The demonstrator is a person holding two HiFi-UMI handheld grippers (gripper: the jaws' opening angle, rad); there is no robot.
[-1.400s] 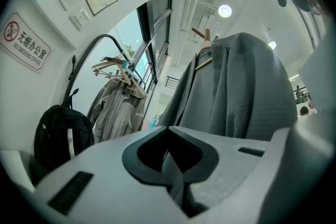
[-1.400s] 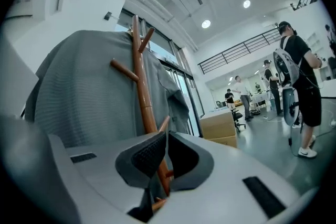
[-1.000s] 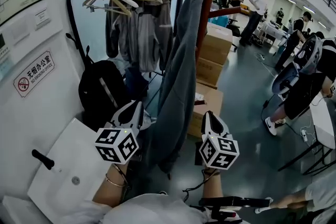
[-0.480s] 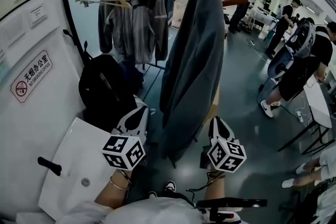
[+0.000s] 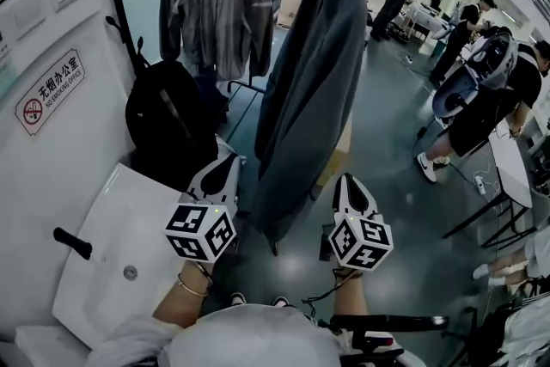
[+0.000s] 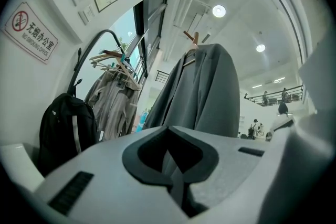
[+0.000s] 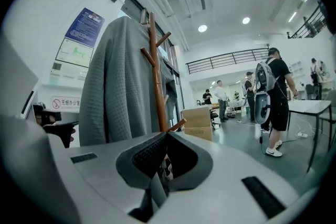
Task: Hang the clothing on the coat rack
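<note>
We see the grey coat (image 5: 314, 73) hanging from the top of the wooden coat rack (image 7: 156, 76). Our left tool (image 5: 227, 168) and right tool (image 5: 347, 183) sit low on either side of that coat rack, both with jaws closed and gripping nothing.

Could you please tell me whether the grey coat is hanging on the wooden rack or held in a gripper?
Hanging: the grey coat drapes from the wooden rack; the left gripper and right gripper are shut, holding nothing.
</note>
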